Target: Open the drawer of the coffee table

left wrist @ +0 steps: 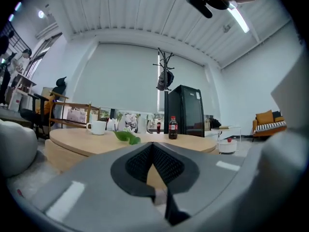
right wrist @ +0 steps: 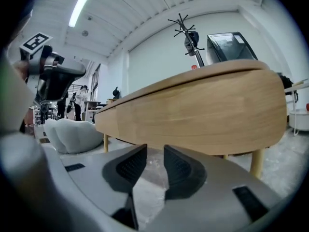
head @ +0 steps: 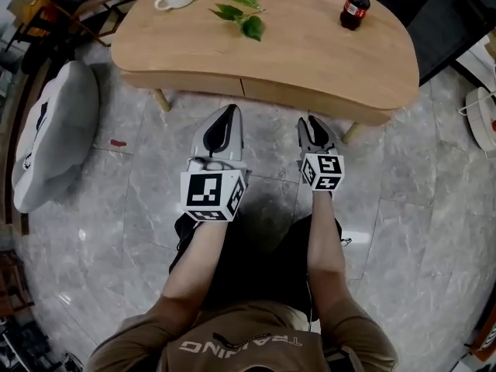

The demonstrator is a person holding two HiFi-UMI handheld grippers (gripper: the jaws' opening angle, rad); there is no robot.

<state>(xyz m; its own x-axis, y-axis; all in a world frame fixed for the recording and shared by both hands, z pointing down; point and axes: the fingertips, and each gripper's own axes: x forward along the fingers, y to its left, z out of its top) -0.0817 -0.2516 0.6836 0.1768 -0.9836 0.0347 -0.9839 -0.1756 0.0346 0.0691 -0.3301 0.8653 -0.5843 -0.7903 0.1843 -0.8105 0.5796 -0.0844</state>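
Coffee table (head: 294, 49) just ahead of jaws: left gripper (head: 230, 111) pinched together, empty; right gripper (head: 312, 122) slightly parted, gripping nothing.

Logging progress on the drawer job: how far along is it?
Done: nothing yet; the drawer front of the coffee table sits flush, closed. In hand: both grippers are short of it, the left gripper shut, the right gripper slightly open and empty. Left: reach the drawer front, grip it, pull it out.
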